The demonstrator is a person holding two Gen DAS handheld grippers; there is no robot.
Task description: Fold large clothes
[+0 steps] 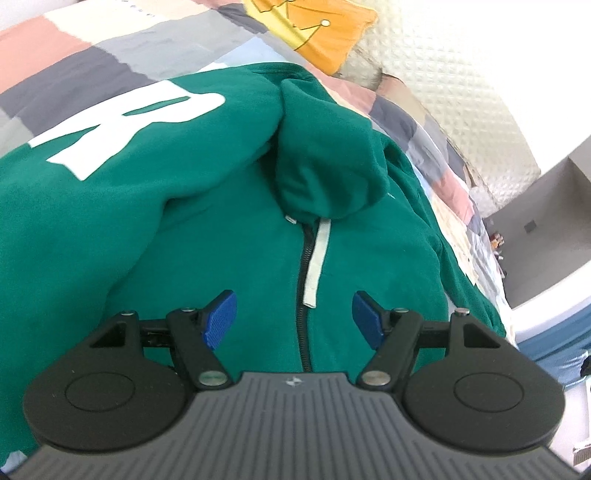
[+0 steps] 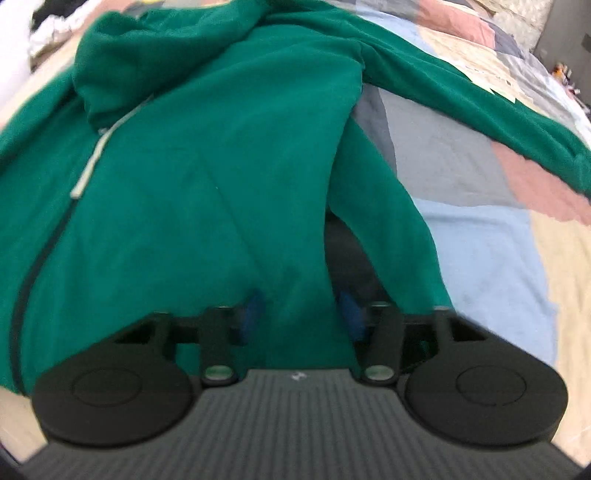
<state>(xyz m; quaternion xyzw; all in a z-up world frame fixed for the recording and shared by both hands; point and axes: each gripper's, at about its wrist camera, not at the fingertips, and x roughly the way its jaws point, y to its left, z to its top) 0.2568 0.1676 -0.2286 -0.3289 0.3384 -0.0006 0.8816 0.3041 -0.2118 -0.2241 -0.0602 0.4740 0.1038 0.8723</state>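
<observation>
Lying front-up on the patchwork bed (image 1: 92,40), the green hoodie (image 1: 207,206) runs lengthwise, hood (image 1: 325,155) toward the yellow pillow (image 1: 314,29). Left claw (image 1: 293,319) gapes empty over its zipper (image 1: 304,295). Right claw (image 2: 301,314) pinches hoodie fabric.

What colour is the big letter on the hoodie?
White, on the green hoodie. The letter shows best in the left wrist view.

Right wrist view is pretty smeared, and the blue pads (image 2: 255,314) of the right tongs (image 2: 301,314) are half buried in the green hoodie (image 2: 221,166), so the grip itself is hard to read. The hoodie's left side runs off the picture edge, and the little clutter (image 1: 496,243) past the bed (image 1: 74,55) is too tiny to identify.
</observation>
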